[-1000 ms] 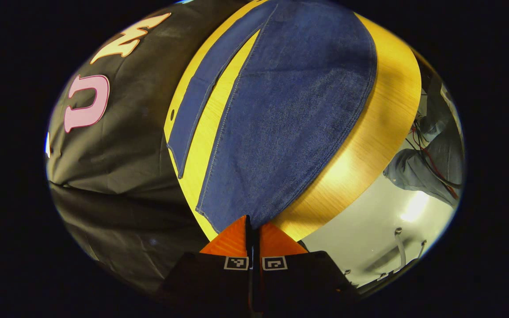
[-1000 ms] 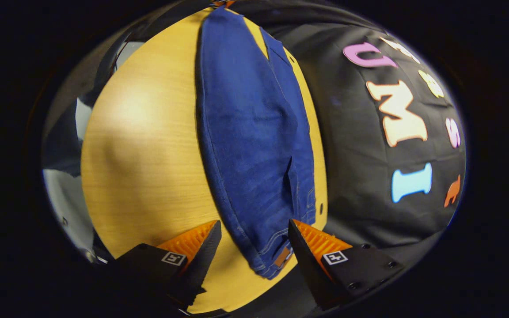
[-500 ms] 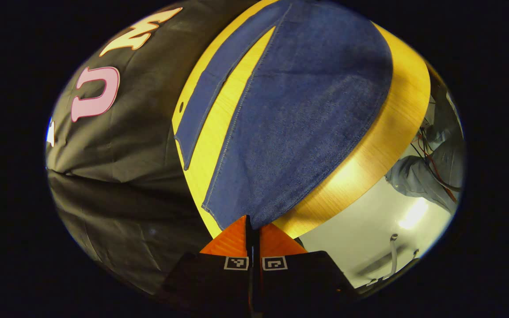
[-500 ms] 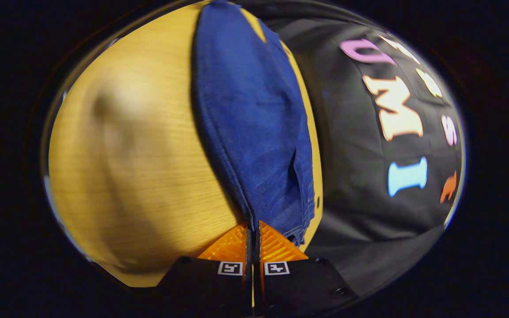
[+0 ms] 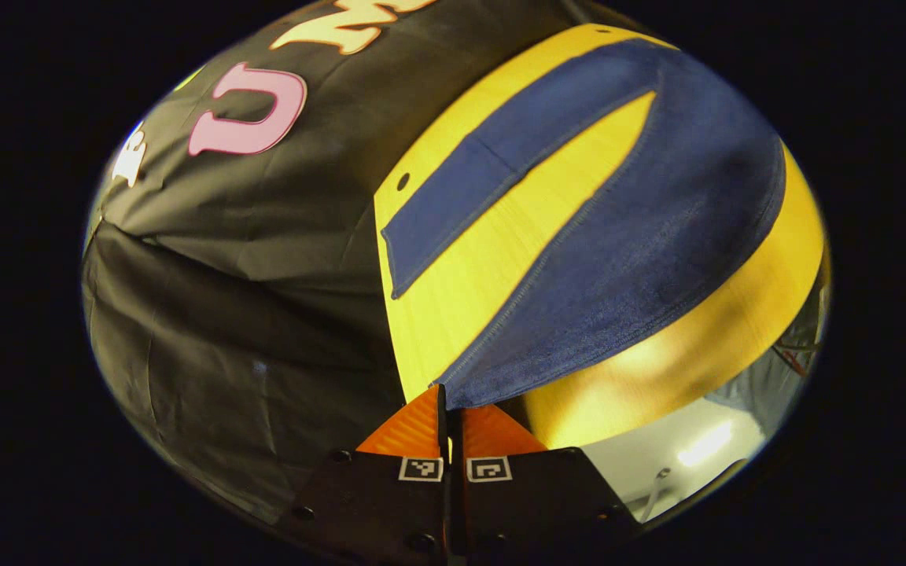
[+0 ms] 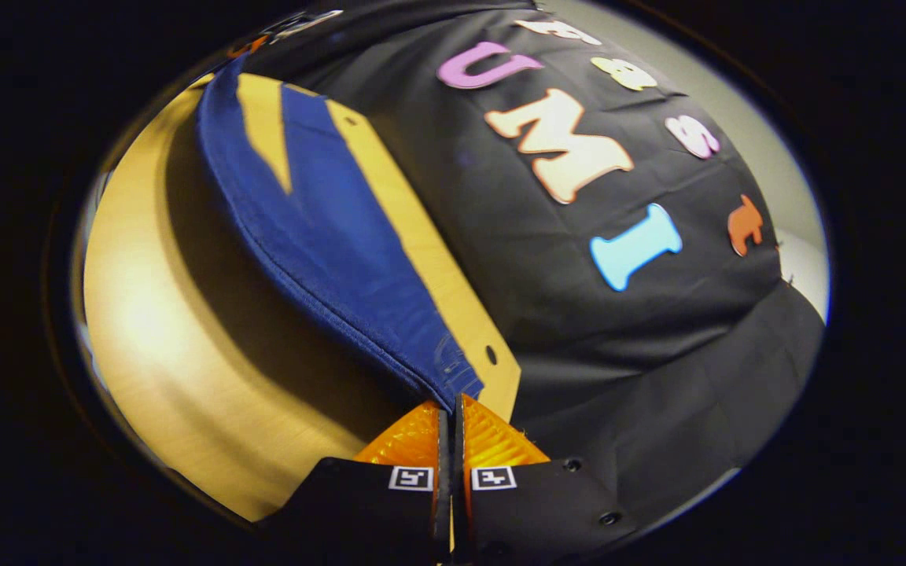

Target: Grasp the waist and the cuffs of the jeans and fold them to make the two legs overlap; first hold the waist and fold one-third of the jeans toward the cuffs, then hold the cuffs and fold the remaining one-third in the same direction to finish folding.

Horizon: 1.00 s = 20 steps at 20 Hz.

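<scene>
The left gripper [image 5: 450, 405] has its fingers pressed together on the cuff end of the jeans [image 5: 634, 236], with that leg raised off the wooden table [image 5: 469, 275] while the other leg lies flat nearer the booth wall. The right gripper [image 6: 450, 413] is likewise clamped on the denim's edge, probably at the waist, though that end is blurred. The cloth sags between the two grips, casting a shadow on the table.

Glare on tabletop [image 5: 657, 369], fisheye-warped edges
</scene>
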Tool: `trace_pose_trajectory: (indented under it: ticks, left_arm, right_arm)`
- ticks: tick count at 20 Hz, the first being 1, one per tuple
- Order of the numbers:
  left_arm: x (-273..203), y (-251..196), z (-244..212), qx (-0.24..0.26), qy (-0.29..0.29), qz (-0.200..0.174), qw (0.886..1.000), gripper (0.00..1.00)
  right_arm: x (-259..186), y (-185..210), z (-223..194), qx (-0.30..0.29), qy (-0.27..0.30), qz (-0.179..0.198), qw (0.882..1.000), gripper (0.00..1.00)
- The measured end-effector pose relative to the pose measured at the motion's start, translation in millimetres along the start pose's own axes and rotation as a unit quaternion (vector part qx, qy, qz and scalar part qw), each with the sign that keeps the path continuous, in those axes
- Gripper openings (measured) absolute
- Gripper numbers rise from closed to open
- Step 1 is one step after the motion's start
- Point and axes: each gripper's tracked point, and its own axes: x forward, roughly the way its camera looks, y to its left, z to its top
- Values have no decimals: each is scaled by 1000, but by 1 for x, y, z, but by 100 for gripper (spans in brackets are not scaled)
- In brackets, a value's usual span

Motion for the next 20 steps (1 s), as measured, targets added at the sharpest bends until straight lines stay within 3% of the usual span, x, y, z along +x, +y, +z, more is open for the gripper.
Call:
trace_pose_trajectory:
  ticks: [5,8,14,20]
  left_arm:
    - [34,50,40,-4,-21,-4,1000,0]
    - [58,70,62,-13,-23,-25,999,0]
    - [106,99,117,23,-33,-33,999,0]
    - [167,101,165,-36,-40,-79,995,0]
  right_arm:
    - [33,-14,38,24,18,-36,999,4]
    - [56,-16,53,33,28,-44,998,4]
    - [110,-21,70,51,43,-60,996,4]
    - [180,-15,77,81,69,-73,992,3]
